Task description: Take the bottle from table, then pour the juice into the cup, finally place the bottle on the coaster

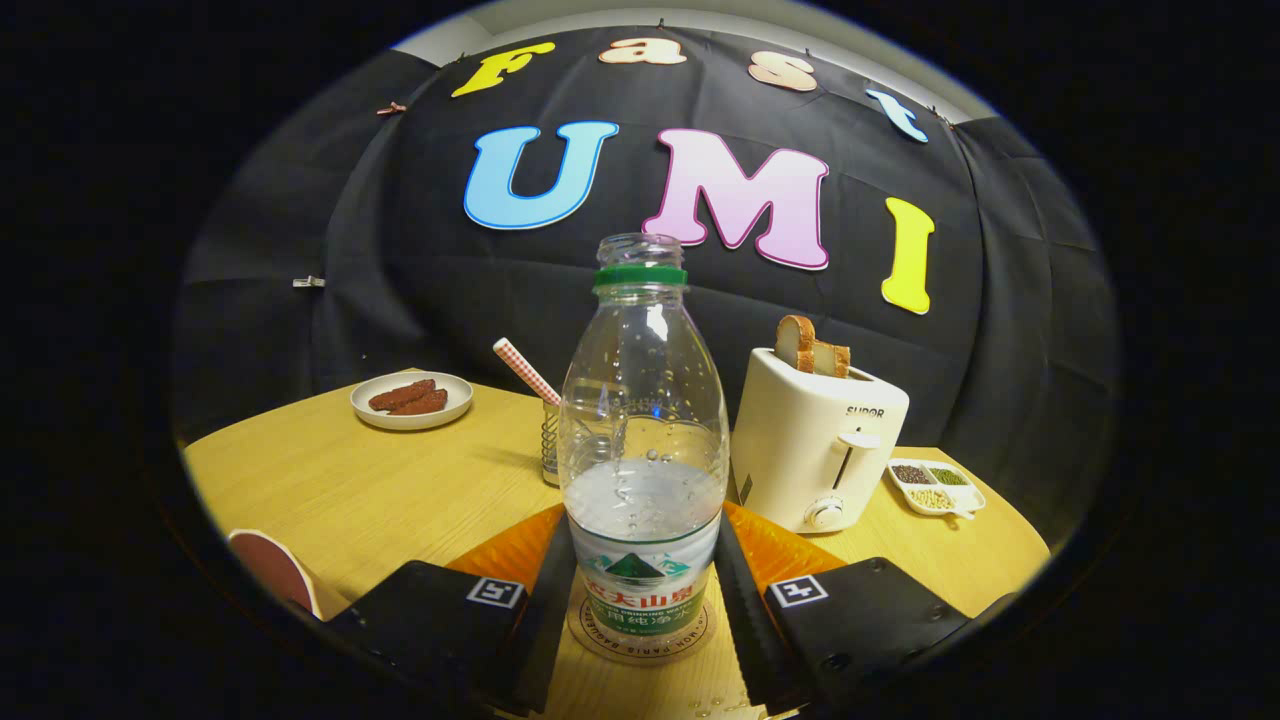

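A round wooden table carries the whole scene, with an uncapped clear plastic bottle as its centrepiece. The bottle stands upright on a round printed coaster, roughly half full of clear liquid, a green ring around its open neck and a green-and-white label low on its body. To the right of the bottle and a little behind it sits a cream toaster with slices of bread poking from its slot. The gripper frames the bottle from below: its two black fingers flank the labelled base, one on each side, close against it, though whether both actually press on the plastic cannot be told. Behind the bottle to the left, well apart, a white plate holds dark reddish-brown pieces of food. Right of the toaster, further from the bottle, lies a small white divided dish of seeds and beans. Just behind the bottle's left shoulder stands a glass cup holding a red-and-white checked straw.
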`<state>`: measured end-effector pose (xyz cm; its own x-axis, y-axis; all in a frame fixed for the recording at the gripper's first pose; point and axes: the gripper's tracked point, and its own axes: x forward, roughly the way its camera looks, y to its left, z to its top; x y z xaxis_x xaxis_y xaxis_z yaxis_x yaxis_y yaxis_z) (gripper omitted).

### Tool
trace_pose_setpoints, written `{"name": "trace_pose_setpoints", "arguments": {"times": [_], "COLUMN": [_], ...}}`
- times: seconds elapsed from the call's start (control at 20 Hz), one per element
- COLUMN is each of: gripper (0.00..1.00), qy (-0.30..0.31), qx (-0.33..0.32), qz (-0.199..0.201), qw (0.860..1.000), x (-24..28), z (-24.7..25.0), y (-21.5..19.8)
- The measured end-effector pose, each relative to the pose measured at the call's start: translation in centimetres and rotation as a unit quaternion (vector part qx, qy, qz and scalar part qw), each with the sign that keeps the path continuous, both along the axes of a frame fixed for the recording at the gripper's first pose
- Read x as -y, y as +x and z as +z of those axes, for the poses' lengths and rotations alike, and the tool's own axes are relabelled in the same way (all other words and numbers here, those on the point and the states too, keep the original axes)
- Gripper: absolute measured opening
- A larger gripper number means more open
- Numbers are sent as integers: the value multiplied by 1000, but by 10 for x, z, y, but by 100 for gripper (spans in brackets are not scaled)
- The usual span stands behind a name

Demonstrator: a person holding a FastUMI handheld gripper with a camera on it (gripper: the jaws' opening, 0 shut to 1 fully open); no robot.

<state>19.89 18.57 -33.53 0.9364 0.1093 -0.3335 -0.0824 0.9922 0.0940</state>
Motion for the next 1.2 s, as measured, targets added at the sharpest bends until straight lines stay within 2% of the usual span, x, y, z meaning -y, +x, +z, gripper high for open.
{"name": "trace_pose_setpoints", "arguments": {"times": [0.15,0.3,0.4,0.45,0.5,0.6,0.9,1.2], "gripper": [76,79,86,93,95,95,95,94], "qy": [4,23,26,28,26,17,49,71], "qx": [-4,-19,-34,-38,-38,-31,-36,-33], "qz": [-3,18,27,35,38,36,18,23], "qw": [1000,999,999,998,998,999,998,997], "x": [0,-14,-18,-23,-25,-24,-16,-10], "z": [0,-6,-13,-16,-17,-12,-6,1], "y": [0,-6,-11,-12,-14,-15,-16,-16]}}
